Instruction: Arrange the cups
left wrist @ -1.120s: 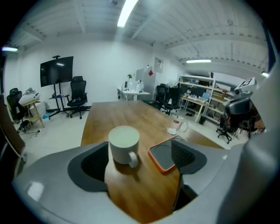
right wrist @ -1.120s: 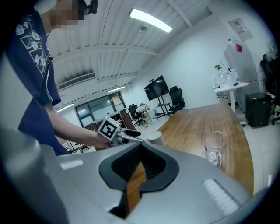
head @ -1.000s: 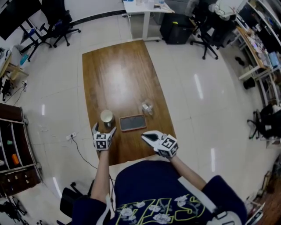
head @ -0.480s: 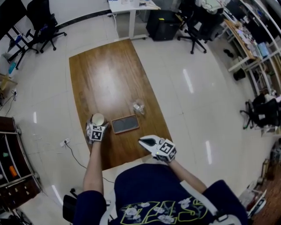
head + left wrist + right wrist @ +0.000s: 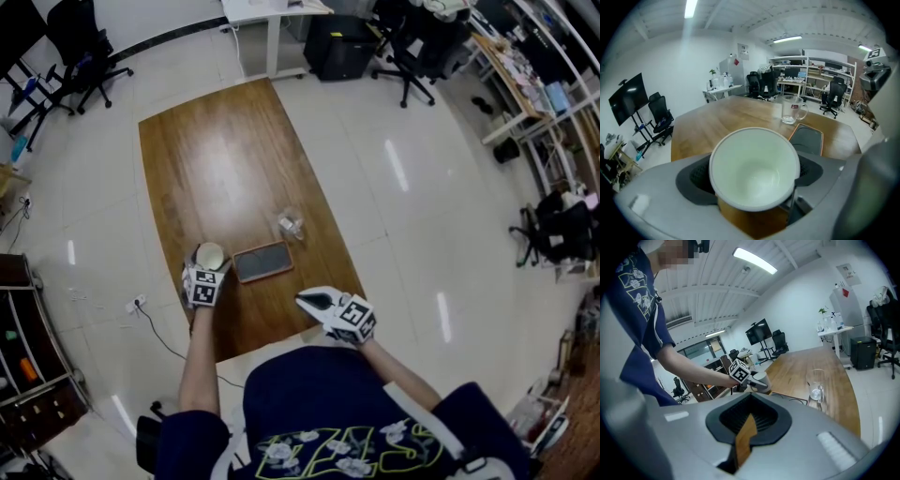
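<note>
paper cup (image 5: 753,173), one of it, white inside and empty, stands on the wooden tabletop (image 5: 225,159) near the left edge at the person's end. no print shows on it. the left hand-held gripper (image 5: 207,265) has it between its jaws. those jaws have just been closing, and in the left gripper view the pads meet the cup's sides with no gap showing, so it grips the cup.

just right of the cup lies one flat dark tray (image 5: 262,262) with an orange rim, nothing on it. beyond the tray's far right corner stands one clear glass mug (image 5: 791,108) with a handle, upright, near the tabletop's right edge. it bears a small red mark that is too small to read.

the right hand-held gripper (image 5: 307,300) is over the tabletop's near end, apart from all three things. its jaws are closed together with nothing between them.

each of the two grippers carries a cube with black-and-white square markers. the person's dark blue shirt (image 5: 328,412) has yellow lettering and pale flowers, and the letters cannot be read.
</note>
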`<state>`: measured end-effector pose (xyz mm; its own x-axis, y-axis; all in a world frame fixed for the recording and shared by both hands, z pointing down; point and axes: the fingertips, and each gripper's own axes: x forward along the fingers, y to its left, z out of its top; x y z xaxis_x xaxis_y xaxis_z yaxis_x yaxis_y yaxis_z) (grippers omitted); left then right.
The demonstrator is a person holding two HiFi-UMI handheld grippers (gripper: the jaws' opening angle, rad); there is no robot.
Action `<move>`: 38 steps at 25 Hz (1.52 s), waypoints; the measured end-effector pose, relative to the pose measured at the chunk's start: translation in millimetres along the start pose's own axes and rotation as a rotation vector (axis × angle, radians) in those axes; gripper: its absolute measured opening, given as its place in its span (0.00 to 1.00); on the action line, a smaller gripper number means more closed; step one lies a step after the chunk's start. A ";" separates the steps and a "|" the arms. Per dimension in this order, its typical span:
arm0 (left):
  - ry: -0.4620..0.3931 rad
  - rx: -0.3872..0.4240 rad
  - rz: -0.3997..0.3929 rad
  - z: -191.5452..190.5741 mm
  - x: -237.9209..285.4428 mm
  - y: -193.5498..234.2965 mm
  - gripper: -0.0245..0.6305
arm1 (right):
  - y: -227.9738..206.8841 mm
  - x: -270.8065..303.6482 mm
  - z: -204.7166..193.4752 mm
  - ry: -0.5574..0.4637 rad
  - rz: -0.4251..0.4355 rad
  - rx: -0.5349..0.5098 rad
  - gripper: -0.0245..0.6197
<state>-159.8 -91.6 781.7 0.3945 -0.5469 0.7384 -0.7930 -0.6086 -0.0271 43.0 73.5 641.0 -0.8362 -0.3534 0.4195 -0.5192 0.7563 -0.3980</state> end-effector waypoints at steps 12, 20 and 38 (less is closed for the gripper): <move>-0.019 0.211 -0.154 36.7 -1.2 -98.2 0.73 | -3.9 2.4 -0.9 -0.024 0.001 0.017 0.03; 0.028 0.234 -0.192 28.6 8.0 -110.6 0.73 | -4.3 -4.5 -10.0 -0.029 -0.007 0.031 0.03; 0.021 0.231 -0.198 18.7 22.7 -112.0 0.73 | 2.9 -9.6 -19.6 -0.006 -0.001 0.002 0.03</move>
<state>-53.4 -46.6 788.9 0.5195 -0.3939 0.7583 -0.5739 -0.8183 -0.0319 52.9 89.9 651.8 -0.8368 -0.3572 0.4149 -0.5203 0.7548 -0.3994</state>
